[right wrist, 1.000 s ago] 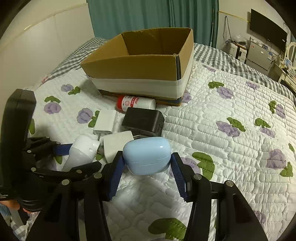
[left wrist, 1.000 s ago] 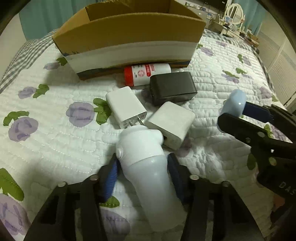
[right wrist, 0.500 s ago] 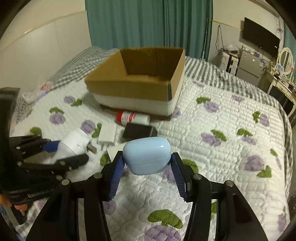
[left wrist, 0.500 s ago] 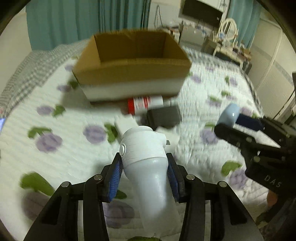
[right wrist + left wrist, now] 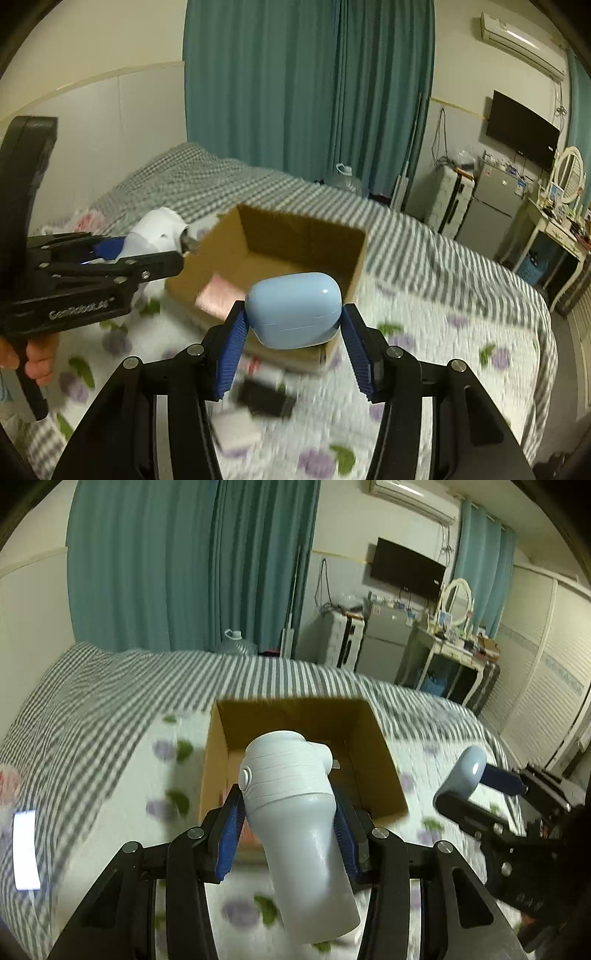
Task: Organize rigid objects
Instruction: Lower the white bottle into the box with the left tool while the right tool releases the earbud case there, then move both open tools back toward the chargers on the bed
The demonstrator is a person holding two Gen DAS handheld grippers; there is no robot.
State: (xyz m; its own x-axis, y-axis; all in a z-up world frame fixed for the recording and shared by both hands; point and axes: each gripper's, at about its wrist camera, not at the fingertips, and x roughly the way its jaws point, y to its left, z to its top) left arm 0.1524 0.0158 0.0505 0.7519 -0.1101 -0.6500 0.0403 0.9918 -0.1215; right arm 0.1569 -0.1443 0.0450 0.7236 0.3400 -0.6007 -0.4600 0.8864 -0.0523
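Both grippers hang over the bed: left gripper (image 5: 288,834) clenched around a white plastic device (image 5: 295,805), right gripper (image 5: 293,347) clamped on a pale blue earbud case (image 5: 293,308), each held above the open cardboard box (image 5: 295,236) on the flowered quilt (image 5: 443,332). Below the right one, blurred, lie a black block (image 5: 266,400) and a white charger (image 5: 236,428). Teal curtains (image 5: 306,85) and a wall television (image 5: 522,134) stand behind

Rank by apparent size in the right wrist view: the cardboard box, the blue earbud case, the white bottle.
1. Open brown cardboard box, largest.
2. Light blue rounded earbud case; it sits nearest the camera, so it is probably magnified.
3. White plastic bottle, smallest, partly hidden behind the left gripper.
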